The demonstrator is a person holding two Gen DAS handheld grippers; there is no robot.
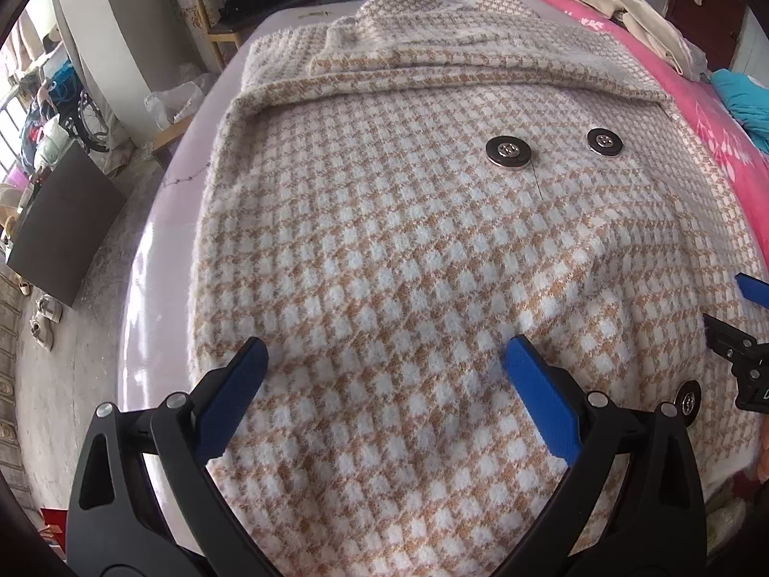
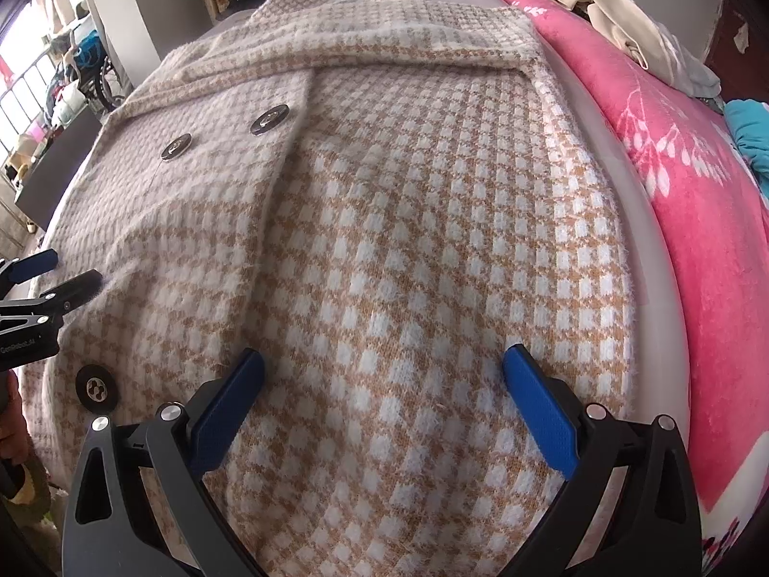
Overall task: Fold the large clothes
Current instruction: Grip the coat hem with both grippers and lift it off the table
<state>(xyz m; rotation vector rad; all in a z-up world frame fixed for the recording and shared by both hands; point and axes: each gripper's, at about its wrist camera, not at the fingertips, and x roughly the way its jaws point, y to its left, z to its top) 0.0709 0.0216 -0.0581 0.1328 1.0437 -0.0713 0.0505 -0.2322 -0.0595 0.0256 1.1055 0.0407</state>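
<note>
A tan-and-white houndstooth coat (image 1: 384, 240) lies flat on a pale table (image 1: 144, 288), collar at the far end, with large dark buttons (image 1: 508, 153). My left gripper (image 1: 384, 360) hovers open just over the coat's near left part, nothing between its blue fingers. My right gripper (image 2: 384, 365) is open too, above the coat (image 2: 408, 240) on its near right part. The right gripper's tips (image 1: 750, 307) show at the right edge of the left wrist view; the left gripper (image 2: 48, 274) shows at the left edge of the right wrist view. A lower button (image 2: 97, 388) sits near the hem.
A pink floral blanket (image 2: 697, 192) lies along the right side with beige (image 2: 615, 5) and teal clothes (image 2: 750, 134) on it. To the left are the floor, shoes (image 1: 45, 322), a dark board (image 1: 62, 231), a wooden chair (image 1: 216, 14) and a wheelchair by a railing.
</note>
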